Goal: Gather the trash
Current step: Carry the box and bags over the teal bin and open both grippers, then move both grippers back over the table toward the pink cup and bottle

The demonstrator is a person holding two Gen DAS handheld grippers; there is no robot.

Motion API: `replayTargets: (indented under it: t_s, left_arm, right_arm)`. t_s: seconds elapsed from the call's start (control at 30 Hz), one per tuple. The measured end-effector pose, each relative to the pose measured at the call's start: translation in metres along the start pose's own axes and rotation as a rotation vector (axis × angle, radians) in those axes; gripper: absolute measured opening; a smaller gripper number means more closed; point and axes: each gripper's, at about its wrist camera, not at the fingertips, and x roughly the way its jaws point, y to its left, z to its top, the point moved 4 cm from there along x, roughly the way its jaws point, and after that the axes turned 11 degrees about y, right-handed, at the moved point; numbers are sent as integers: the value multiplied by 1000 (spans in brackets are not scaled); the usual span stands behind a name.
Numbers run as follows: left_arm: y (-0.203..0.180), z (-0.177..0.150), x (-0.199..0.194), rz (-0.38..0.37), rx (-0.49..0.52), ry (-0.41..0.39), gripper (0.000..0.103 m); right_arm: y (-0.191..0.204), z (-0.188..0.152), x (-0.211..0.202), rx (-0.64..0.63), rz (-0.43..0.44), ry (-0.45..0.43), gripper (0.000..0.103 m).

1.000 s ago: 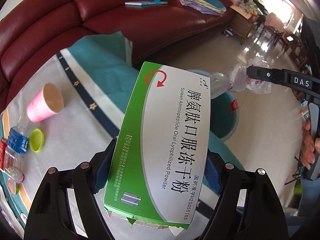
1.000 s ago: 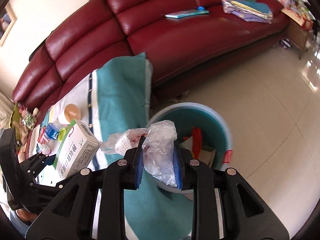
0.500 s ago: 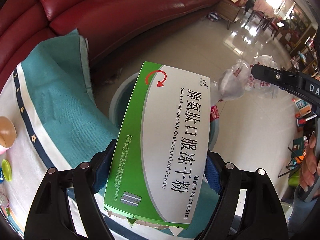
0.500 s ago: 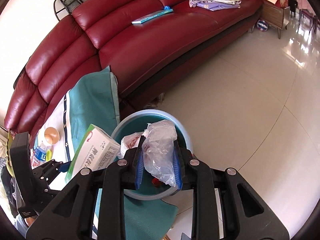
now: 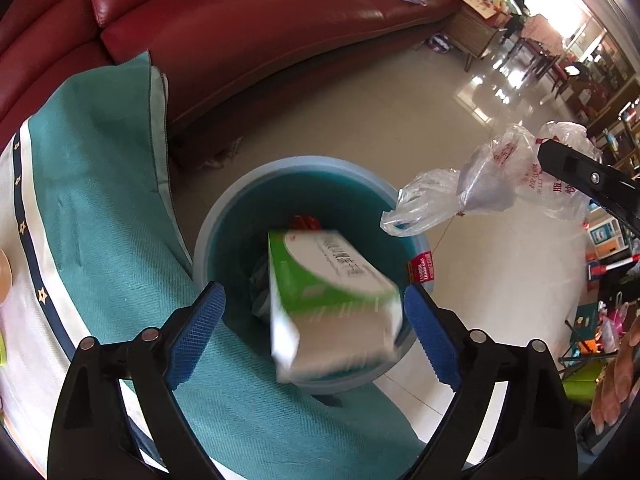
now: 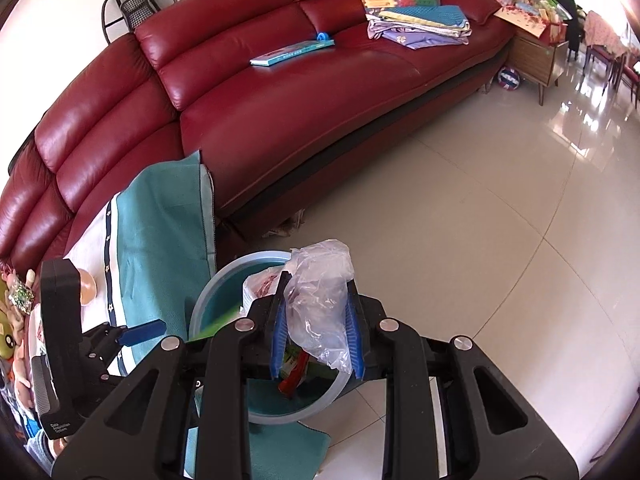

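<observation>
Release has just happened: the left gripper [image 5: 314,330], clamped on the green medicine box [image 5: 328,300] a moment ago, now stands spread as it drops blurred into the blue bin [image 5: 224,216], while the right gripper [image 6: 316,334] pinches the plastic bag [image 6: 320,304] above the rim, likely next.

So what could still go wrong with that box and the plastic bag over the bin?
The box is blurred in mid-fall between the open left gripper fingers; it looks aimed into the bin, but it could clip the near rim and tip out onto the tablecloth.

The plastic bag, pinched in the right gripper, is light, and in the left view it hangs by the bin's far edge, so it might drift onto the floor.
</observation>
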Motion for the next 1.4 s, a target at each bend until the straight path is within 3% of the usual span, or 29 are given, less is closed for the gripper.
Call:
replayTargets:
  t_s: [0.37, 0.47, 0.53, 0.6, 0.8, 1.03, 1.4]
  left_arm:
    - [18, -15, -4, 12, -20, 2, 97]
    - [24, -19, -3, 13, -22, 3, 97]
    - [28, -21, -1, 19, -26, 5, 98]
    - [32, -24, 0, 12, -32, 7, 98]
    - [43, -31, -1, -11, -51, 3, 98]
    - [63, -49, -10, -17, -86, -16, 98]
    - [135, -98, -44, 19, -185, -65, 98]
  right_arm:
    - [22, -4, 28, -44, 9, 85, 25]
    - [31, -5, 38, -63, 10, 120, 29]
    - [38, -5, 44, -75, 17, 134, 63]
    - [44, -6, 47, -84, 21, 145, 73]
    - [42, -9, 52, -33, 13, 185, 88]
    - [63, -22, 52, -76, -4, 223, 88]
    - [160, -44, 49, -238, 28, 237, 88]
